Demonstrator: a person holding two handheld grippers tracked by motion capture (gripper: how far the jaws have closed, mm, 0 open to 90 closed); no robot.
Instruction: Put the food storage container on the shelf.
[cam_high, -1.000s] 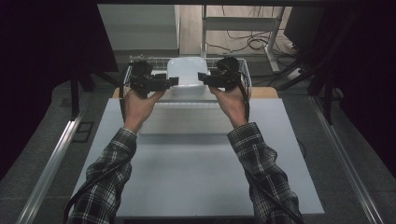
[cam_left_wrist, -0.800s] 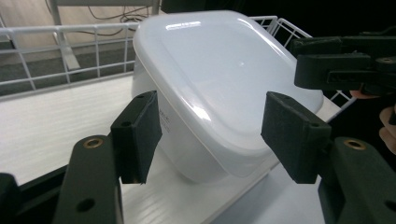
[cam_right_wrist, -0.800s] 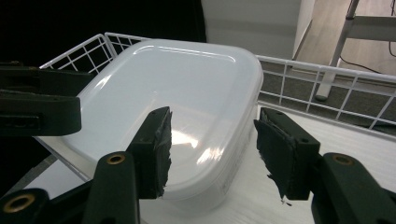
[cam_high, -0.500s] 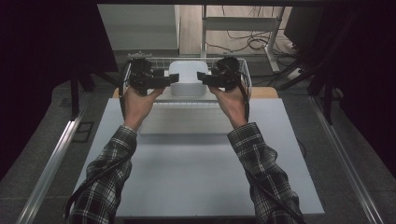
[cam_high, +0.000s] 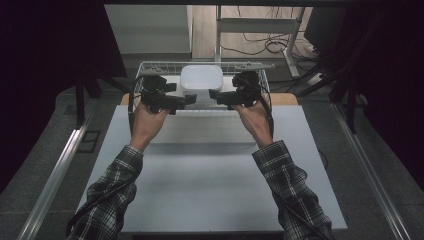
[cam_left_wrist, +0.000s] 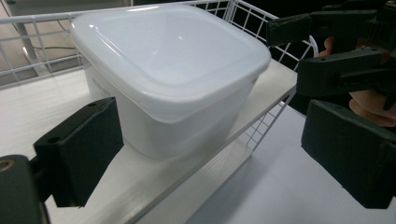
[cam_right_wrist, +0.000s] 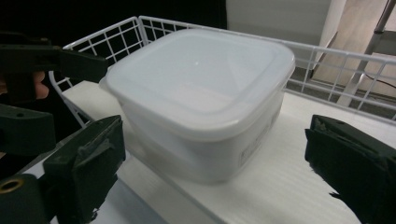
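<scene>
A white lidded plastic container (cam_high: 201, 80) stands on a white board inside a wire basket (cam_high: 150, 67) at the table's far edge. My left gripper (cam_high: 191, 99) is at the container's left near corner and my right gripper (cam_high: 214, 95) at its right near corner, jaws pointing inward at each other. In the left gripper view the container (cam_left_wrist: 173, 60) sits just ahead of my open left gripper (cam_left_wrist: 215, 154), with the right gripper (cam_left_wrist: 341, 51) beyond. The right gripper view has the container (cam_right_wrist: 201, 79) before my open right gripper (cam_right_wrist: 219, 163). Nothing is held.
The basket's wire walls (cam_right_wrist: 126, 32) rise behind and beside the container, and its front is low. The pale table (cam_high: 210, 180) stretches toward the person. A metal rail (cam_high: 55, 170) runs along the left, and cables lie on the floor behind.
Both grippers have dropped slightly lower and nearer beside the container's front corners. The container has not moved, and the jaws stay open.
</scene>
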